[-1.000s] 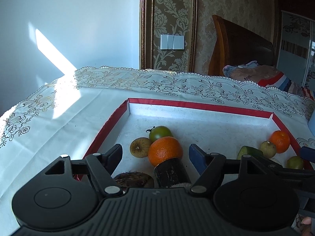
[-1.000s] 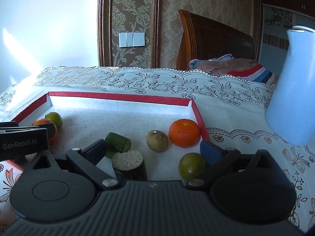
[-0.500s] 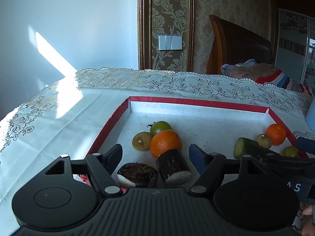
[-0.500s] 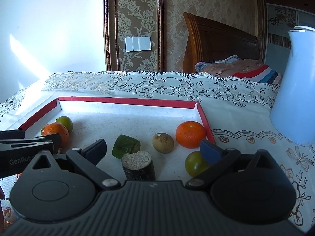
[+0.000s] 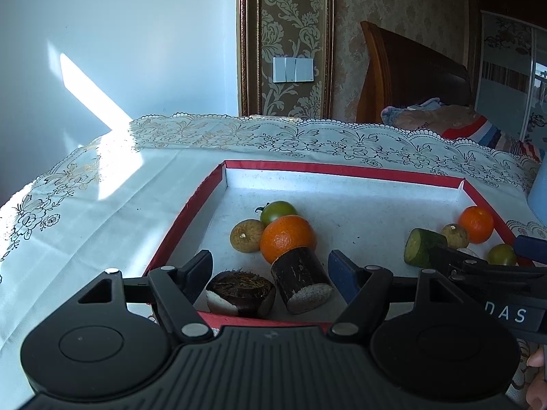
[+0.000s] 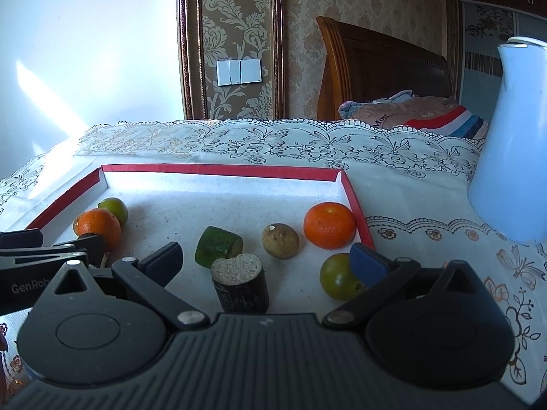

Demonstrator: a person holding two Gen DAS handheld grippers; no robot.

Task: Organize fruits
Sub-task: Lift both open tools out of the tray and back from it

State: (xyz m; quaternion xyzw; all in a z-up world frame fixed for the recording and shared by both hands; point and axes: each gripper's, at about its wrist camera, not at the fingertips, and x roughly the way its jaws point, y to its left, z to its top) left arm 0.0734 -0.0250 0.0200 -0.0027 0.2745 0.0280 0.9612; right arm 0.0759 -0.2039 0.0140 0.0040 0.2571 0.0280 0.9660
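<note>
Left wrist: I'm hovering both grippers over the red tray, jaws wide, holding nothing.
I'm judging the next move: left gripper closing on the dark cane piece.

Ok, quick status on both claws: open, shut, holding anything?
Left claw: open, holding nothing.
Right claw: open, holding nothing.
</note>
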